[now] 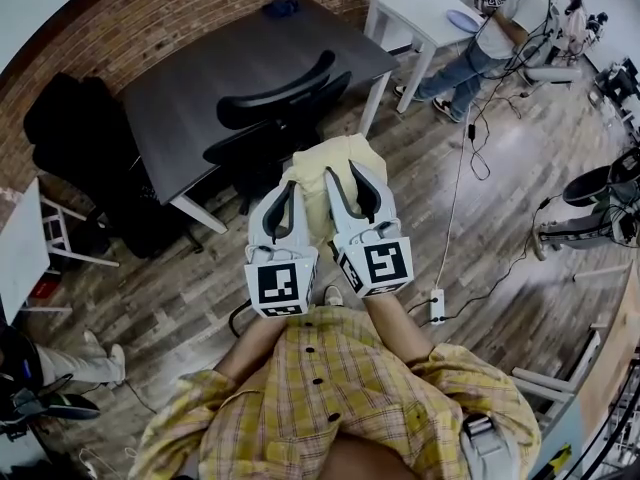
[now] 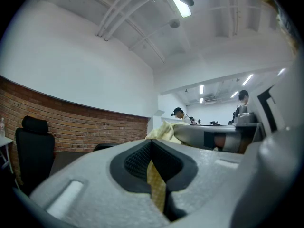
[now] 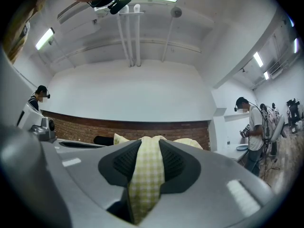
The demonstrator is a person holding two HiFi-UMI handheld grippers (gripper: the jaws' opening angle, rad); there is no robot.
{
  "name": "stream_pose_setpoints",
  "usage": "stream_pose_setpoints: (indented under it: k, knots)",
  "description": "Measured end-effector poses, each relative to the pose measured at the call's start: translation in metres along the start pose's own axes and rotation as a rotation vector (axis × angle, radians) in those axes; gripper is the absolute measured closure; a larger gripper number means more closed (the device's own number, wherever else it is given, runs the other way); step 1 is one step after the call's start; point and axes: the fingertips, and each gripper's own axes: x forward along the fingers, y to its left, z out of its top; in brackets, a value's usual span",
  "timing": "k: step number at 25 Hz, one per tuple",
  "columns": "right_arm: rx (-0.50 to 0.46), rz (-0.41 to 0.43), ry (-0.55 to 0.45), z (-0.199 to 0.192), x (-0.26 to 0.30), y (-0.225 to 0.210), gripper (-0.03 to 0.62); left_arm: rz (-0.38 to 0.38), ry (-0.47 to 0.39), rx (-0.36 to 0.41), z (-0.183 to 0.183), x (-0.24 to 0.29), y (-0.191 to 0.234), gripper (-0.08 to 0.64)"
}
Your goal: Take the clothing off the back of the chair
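A pale yellow checked garment [image 1: 322, 176] hangs bunched between my two grippers, just in front of a black office chair [image 1: 278, 96]. I cannot tell whether the cloth still touches the chair. My left gripper [image 1: 281, 211] is shut on a thin fold of the garment [image 2: 156, 188], seen between its dark pads [image 2: 137, 163] in the left gripper view. My right gripper [image 1: 354, 192] sits close beside it, shut on a wider fold of the same cloth [image 3: 146, 177]. Both grippers point roughly level, away from my body.
The chair is pushed up to a dark table [image 1: 190, 83] by a brick wall [image 1: 150, 13]. A person [image 1: 492, 36] stands at a white table [image 1: 415, 8] at the far right. A power strip [image 1: 437, 306] and cables lie on the wooden floor. Another black chair [image 1: 70, 128] stands at the left.
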Motion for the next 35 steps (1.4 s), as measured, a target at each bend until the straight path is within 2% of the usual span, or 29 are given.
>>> stream_pose_setpoints:
  k: [15, 35]
  knots:
    - [0.021, -0.015, 0.049, -0.023, -0.019, 0.009, 0.474, -0.003, 0.012, -0.020, -0.009, -0.005, -0.005, 0.560]
    - [0.017, -0.035, 0.067, -0.038, -0.026, 0.003, 0.476, -0.012, 0.023, 0.016, -0.018, -0.006, -0.011, 0.560]
